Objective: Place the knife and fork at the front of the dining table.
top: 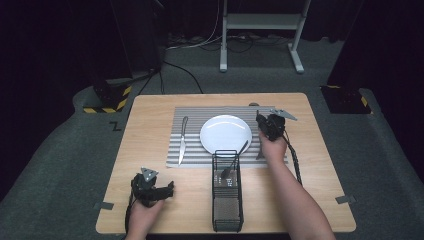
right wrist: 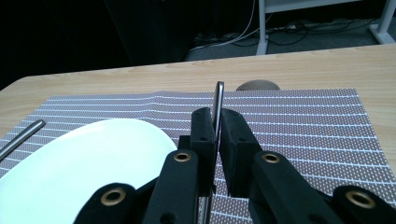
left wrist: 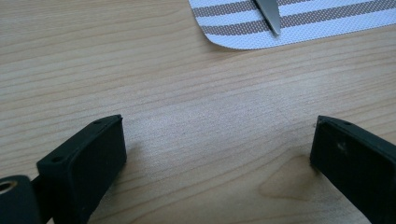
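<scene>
A thin metal utensil handle stands upright between the jaws of my right gripper, which is shut on it; its other end is hidden. In the high view my right gripper hovers over the right part of the striped placemat, just right of the white plate. A knife lies on the mat left of the plate. My left gripper rests at the front left of the table. Its jaws stand wide apart over bare wood, holding nothing.
A black wire caddy stands at the front middle of the table with a utensil leaning out of it toward the plate. The knife tip and mat corner lie ahead of my left gripper. Floor cables and a metal stand lie beyond the table.
</scene>
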`<state>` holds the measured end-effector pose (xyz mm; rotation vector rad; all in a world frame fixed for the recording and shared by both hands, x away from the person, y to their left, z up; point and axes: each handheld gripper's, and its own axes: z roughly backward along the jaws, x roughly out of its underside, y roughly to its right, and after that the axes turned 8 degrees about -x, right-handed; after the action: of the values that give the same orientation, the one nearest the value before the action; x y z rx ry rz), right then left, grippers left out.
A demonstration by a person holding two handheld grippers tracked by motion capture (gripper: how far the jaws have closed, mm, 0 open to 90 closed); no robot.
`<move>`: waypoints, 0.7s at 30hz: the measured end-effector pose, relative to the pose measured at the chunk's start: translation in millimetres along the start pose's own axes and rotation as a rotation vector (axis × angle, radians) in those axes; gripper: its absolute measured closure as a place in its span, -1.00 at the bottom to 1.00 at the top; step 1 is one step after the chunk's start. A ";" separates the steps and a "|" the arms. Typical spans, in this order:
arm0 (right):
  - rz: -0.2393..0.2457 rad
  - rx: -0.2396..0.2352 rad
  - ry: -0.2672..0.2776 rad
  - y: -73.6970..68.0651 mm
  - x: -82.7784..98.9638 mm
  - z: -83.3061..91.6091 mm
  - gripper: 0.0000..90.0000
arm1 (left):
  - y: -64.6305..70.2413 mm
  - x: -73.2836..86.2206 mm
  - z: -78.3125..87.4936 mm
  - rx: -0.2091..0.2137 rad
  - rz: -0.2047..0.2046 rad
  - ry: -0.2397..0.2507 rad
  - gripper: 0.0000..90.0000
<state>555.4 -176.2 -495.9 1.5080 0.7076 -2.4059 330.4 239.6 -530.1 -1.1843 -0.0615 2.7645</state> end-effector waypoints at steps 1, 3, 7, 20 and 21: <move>-0.003 0.001 -0.006 0.0 -0.2 -0.7 0.86 | 0.0 0.0 0.0 0.001 0.000 0.000 -0.92; 0.000 0.004 -0.014 0.5 -0.4 -1.7 0.86 | 0.0 0.1 0.1 0.002 0.002 0.000 -0.92; -0.006 0.011 -0.020 2.0 -0.2 -3.9 0.85 | 0.0 0.2 0.2 0.002 0.002 0.001 -0.92; 0.005 0.020 -0.033 4.2 -1.3 -1.6 0.72 | 0.2 0.2 0.3 -0.001 0.001 0.000 -0.92; 0.007 0.022 -0.036 3.5 -1.8 0.0 0.71 | 0.2 0.2 0.3 -0.001 0.001 0.000 -0.92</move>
<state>557.7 -179.4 -495.2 1.4685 0.6696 -2.4370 330.0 239.4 -530.1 -1.1847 -0.0624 2.7656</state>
